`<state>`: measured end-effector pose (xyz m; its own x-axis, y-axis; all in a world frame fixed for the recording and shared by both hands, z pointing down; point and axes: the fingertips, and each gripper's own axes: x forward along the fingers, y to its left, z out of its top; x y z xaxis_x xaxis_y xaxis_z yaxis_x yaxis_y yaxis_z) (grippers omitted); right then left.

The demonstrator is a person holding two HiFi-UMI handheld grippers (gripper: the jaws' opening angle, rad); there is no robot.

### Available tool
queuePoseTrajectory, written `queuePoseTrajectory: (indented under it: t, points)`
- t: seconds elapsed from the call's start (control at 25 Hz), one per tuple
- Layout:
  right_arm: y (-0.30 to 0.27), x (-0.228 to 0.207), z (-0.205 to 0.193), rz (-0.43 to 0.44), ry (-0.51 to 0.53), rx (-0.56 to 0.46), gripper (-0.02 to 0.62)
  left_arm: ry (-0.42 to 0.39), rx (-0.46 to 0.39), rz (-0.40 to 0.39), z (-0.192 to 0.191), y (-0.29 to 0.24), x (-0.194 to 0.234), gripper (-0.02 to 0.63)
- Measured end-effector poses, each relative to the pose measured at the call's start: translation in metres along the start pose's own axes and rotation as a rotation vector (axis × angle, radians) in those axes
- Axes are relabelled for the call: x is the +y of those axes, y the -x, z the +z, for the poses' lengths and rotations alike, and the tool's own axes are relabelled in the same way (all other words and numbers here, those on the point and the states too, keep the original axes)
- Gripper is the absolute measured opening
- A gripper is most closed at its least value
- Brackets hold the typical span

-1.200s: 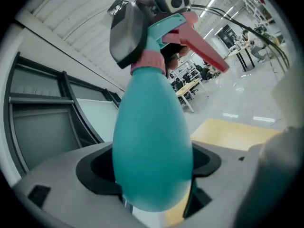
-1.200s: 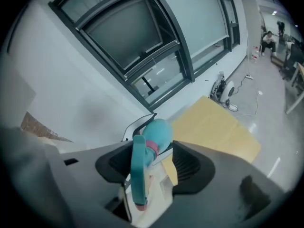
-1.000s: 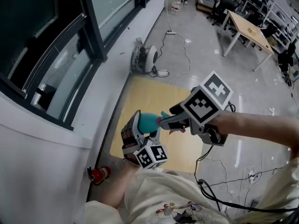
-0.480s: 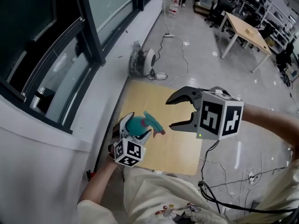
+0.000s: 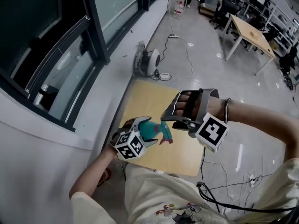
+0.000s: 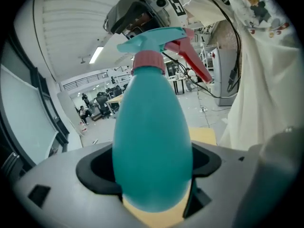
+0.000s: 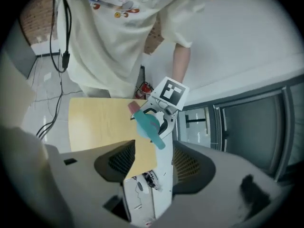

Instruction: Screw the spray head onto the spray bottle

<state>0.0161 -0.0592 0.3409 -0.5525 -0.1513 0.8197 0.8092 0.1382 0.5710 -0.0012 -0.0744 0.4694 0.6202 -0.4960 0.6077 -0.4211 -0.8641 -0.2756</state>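
The left gripper (image 5: 143, 129) pinches the teal spray bottle (image 6: 152, 141) around its belly, over a light wooden table (image 5: 147, 94). The spray head (image 6: 159, 38), with a pink collar and a red trigger, sits on the bottle's neck. Just beside it, the right gripper (image 5: 174, 118) has its jaws spread, with nothing between them.

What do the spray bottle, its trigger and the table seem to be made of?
The spray bottle looks like smooth teal plastic with a soft sheen. The trigger is probably hard red plastic, by its moulded shape. The table seems pale wood or laminate, matte; no grain visible.
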Motion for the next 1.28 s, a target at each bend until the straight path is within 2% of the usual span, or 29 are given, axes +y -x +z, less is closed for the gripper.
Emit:
queuePoseTrajectory:
  t: [0.12, 0.36, 0.52, 0.68, 0.84, 0.92, 1.04, 1.28]
  points:
    - [-0.012, 0.011, 0.010, 0.002, 0.062, -0.015, 0.241, -0.013, 0.016, -0.052, -0.004, -0.008, -0.008, 0.417]
    - [-0.027, 0.031, 0.026, 0.050, 0.069, -0.060, 0.217, -0.041, 0.029, -0.110, -0.001, -0.020, -0.021, 0.417]
    - [-0.029, 0.035, 0.028, 0.048, 0.079, -0.062, 0.165, -0.050, 0.025, -0.124, 0.005, -0.023, -0.023, 0.417]
    - [-0.032, 0.039, 0.025, 0.074, 0.100, -0.047, 0.152, -0.078, 0.029, -0.130, 0.009, -0.020, -0.024, 0.417]
    - [-0.032, 0.041, 0.024, 0.091, 0.069, -0.045, 0.133, -0.080, 0.037, -0.122, 0.013, -0.020, -0.024, 0.417]
    - [-0.032, 0.040, 0.021, 0.089, 0.025, -0.037, 0.133, -0.063, 0.036, -0.104, 0.013, -0.020, -0.022, 0.417]
    - [-0.032, 0.034, 0.019, 0.087, -0.102, -0.045, 0.132, -0.047, 0.035, -0.045, 0.013, -0.016, -0.015, 0.417]
    - [-0.030, 0.025, 0.012, 0.090, -0.370, -0.062, 0.132, -0.008, 0.101, 0.184, 0.013, -0.006, 0.005, 0.417]
